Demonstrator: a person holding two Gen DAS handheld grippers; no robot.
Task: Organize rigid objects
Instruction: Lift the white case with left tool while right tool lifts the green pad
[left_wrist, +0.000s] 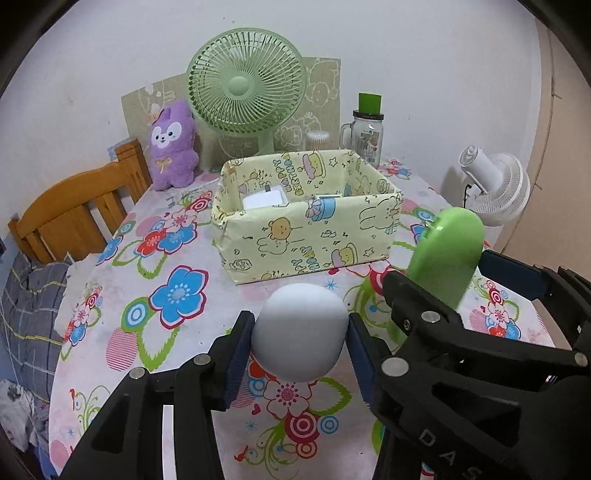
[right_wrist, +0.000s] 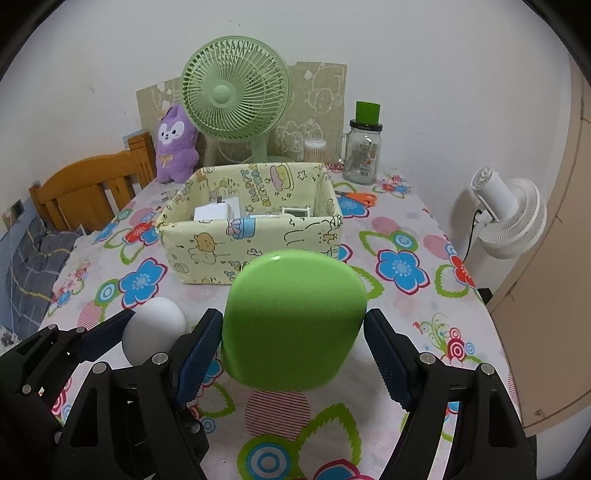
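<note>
Since both hands are already loaded, handling is the main worry. Going left to right: the left gripper (left_wrist: 301, 341) has its fingers (left_wrist: 238, 356) pinched on the white egg-shaped thing (left_wrist: 301, 332), clamped across its widest part and held above the floral tabletop (left_wrist: 177, 258). It looks smooth, matte and hard-shelled, probably light. My guess is it's slippery, because a rounded body between flat pads can squirt forward or back if the squeeze is off-centre. Staying on the fattest part seems the safest hold.

Next over, the right gripper (right_wrist: 293, 347) carries the green rounded case (right_wrist: 295, 321), a glossy lime-green flat slab with softened corners and a small metal bit at its top left edge. The fingers (right_wrist: 199, 354) sit at its two side edges; the left pad is tight against it, and on the right I see a thin gap, so I'd call it held rather than swear both pads press. It reads as stiff plastic, light-ish and slick, and held low like this it could tip forward. Gripping nearer the middle would steady it.

Both items hang in the air just short of the yellow cartoon-print box (right_wrist: 251, 236), which already has some white and grey items inside. Neither looks fragile enough to fear a short drop in.
</note>
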